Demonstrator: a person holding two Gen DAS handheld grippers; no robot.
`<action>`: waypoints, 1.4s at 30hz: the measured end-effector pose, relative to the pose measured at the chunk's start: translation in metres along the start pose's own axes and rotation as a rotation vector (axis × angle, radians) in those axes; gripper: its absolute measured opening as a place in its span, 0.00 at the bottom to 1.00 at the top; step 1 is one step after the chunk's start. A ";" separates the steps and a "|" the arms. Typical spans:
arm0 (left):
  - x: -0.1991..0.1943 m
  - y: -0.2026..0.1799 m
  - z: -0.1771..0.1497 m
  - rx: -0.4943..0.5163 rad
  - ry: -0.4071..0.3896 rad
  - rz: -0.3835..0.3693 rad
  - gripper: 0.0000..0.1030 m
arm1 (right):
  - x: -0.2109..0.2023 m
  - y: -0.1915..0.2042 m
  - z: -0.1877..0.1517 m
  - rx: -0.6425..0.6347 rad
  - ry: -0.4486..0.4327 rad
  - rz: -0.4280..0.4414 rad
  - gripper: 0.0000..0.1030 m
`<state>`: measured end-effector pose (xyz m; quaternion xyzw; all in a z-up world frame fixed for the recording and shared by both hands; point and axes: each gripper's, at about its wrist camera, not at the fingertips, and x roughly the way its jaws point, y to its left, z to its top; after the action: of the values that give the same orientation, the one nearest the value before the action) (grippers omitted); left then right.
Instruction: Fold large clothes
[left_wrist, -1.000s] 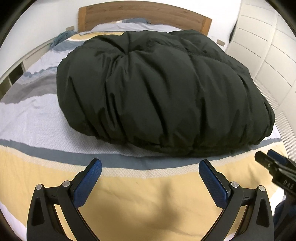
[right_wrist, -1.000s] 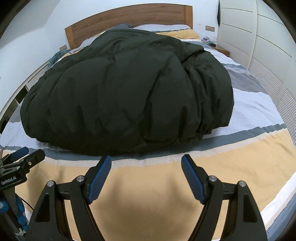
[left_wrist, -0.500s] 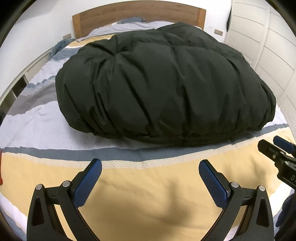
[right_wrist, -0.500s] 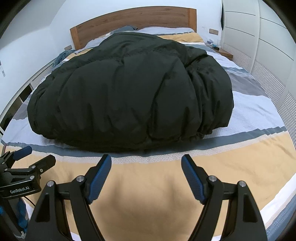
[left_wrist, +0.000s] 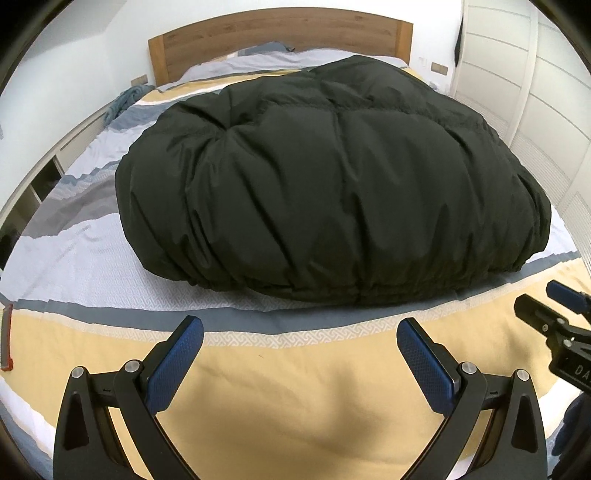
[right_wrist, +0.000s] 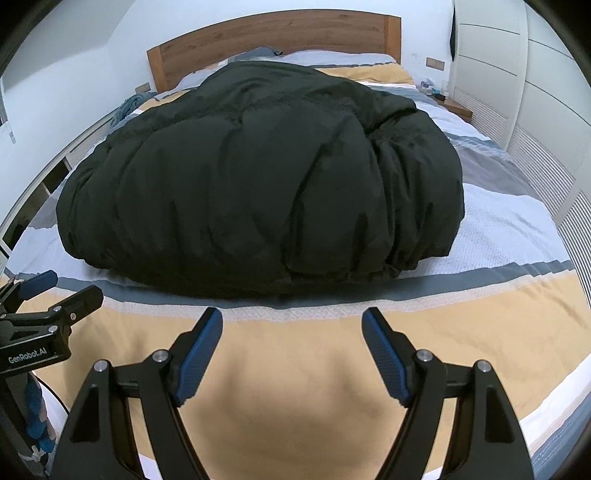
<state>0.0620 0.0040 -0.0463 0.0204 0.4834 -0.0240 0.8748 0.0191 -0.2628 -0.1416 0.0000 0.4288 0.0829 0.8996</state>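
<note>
Jacket (left_wrist: 332, 192), black and puffy, mounded on striped bedspread (left_wrist: 295, 387).
Left gripper (left_wrist: 300, 345) and right gripper (right_wrist: 292, 334) gape, blue textured pads holding nothing.

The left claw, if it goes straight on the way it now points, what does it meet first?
Most likely the bedspread: the open left claw points down at its yellow band, short of the black puffy coat. Depth is uncertain.

A dark quilted jacket (left_wrist: 332, 192) of puffy cloth with a faint sheen lies on a bed (left_wrist: 295, 387) covered in matt woven fabric, before a grained wooden headboard (left_wrist: 280, 40), framed by matt black plastic grippers with textured blue pads (left_wrist: 177, 365).
</note>
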 end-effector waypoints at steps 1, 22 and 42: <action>0.001 0.000 0.001 0.000 0.002 0.002 1.00 | 0.000 0.000 0.000 -0.002 0.001 0.001 0.75; 0.024 -0.001 0.005 -0.018 0.034 0.009 1.00 | 0.015 -0.021 -0.007 0.002 0.036 -0.001 0.75; 0.027 0.008 0.001 -0.060 0.035 0.030 1.00 | 0.024 -0.015 -0.006 -0.033 0.054 0.008 0.75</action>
<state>0.0780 0.0117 -0.0685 0.0019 0.4985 0.0040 0.8669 0.0319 -0.2743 -0.1647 -0.0154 0.4514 0.0936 0.8872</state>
